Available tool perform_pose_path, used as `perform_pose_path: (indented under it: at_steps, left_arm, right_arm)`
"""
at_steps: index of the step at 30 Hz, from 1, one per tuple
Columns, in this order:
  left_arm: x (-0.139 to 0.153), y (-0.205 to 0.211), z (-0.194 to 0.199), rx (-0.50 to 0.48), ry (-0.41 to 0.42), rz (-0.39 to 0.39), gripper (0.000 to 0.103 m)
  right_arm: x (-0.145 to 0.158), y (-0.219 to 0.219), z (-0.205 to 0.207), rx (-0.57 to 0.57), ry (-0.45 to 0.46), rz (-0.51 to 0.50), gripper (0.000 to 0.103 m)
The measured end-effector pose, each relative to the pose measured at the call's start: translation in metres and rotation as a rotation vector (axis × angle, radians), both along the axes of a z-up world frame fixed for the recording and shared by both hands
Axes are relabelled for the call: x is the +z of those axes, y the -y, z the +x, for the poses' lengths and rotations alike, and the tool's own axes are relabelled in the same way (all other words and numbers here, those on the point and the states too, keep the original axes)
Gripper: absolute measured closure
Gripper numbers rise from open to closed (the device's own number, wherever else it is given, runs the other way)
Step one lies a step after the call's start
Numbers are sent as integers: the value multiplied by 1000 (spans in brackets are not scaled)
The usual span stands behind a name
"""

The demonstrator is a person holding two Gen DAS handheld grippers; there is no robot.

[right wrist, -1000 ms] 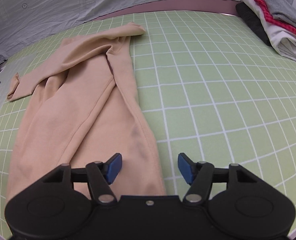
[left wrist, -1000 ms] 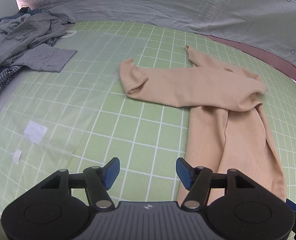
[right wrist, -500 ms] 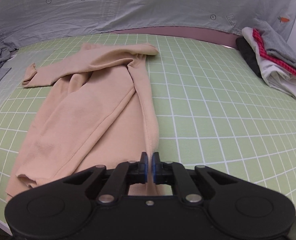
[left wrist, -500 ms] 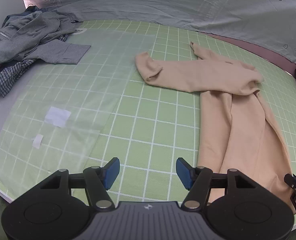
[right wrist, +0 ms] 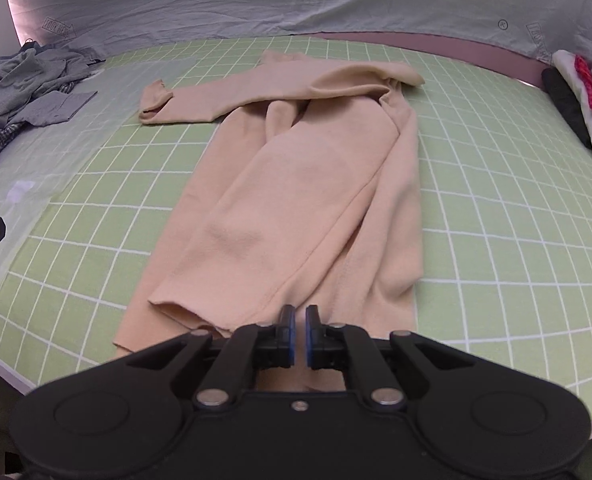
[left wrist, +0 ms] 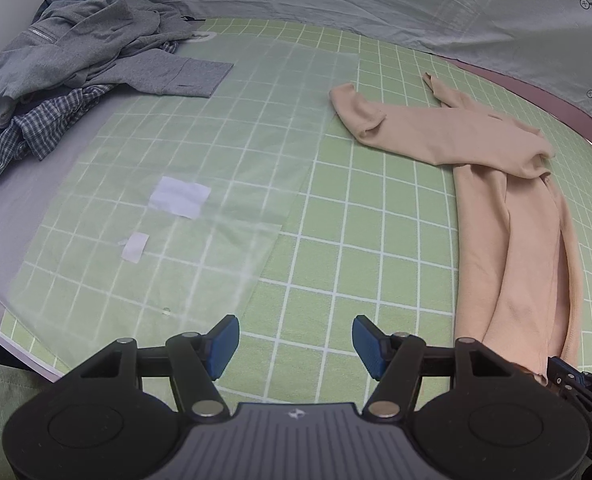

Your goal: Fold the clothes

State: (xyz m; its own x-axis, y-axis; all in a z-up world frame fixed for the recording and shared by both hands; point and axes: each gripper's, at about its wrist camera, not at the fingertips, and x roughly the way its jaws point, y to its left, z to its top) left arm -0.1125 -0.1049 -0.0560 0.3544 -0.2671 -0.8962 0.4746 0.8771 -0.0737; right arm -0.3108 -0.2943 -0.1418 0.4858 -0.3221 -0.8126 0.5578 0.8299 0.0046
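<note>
A beige long-sleeved garment (right wrist: 296, 200) lies lengthwise on the green grid mat (right wrist: 496, 208), one sleeve folded across its top toward the left. My right gripper (right wrist: 298, 334) is shut on the garment's near hem at the mat's front edge, and fabric shows under the jaws. The left wrist view has the same garment (left wrist: 516, 240) at the right, its hem corner ending at the right gripper (left wrist: 568, 380). My left gripper (left wrist: 296, 344) stands open above bare mat, left of the garment, with nothing between its fingers.
A heap of grey clothes (left wrist: 76, 52) and a checked shirt (left wrist: 28, 136) lie at the far left. A translucent sheet (left wrist: 200, 184) with white labels covers the mat's left part. Folded clothes (right wrist: 584, 92) are stacked at the far right. A grey printed cloth (left wrist: 376, 0) hangs behind.
My right gripper went from open to shut on the garment's hem and drew back toward the front edge. My left gripper, still open, shifted left, away from the garment.
</note>
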Motion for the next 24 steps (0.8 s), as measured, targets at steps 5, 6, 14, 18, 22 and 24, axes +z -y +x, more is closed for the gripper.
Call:
perform_pose_path:
  at_steps: [5,6,14,18,22,24]
  left_arm:
    - [-1,-2,3,-20,-9,-4,39]
    - [-2,-2,3,-26,-10,-5,39]
    - [-5,5,4,-24,-21,6,39]
    - [-5,17,5,-9,-19,7,38]
    - [-3,30,9,22,-6,-3,32]
    - [-3,37,14,47,1,-6,32]
  right_arm:
    - [18,-3,-14,-96,96,-20,91]
    - [21,0,-18,-127,115,-26,91]
    - [15,32,-29,-301,110,-20,90]
    - [-11,29,-12,-196,19,55,90]
    - [-2,17,3,-35,-13,-24,90]
    - [9,25,3,-9,28,-34,85]
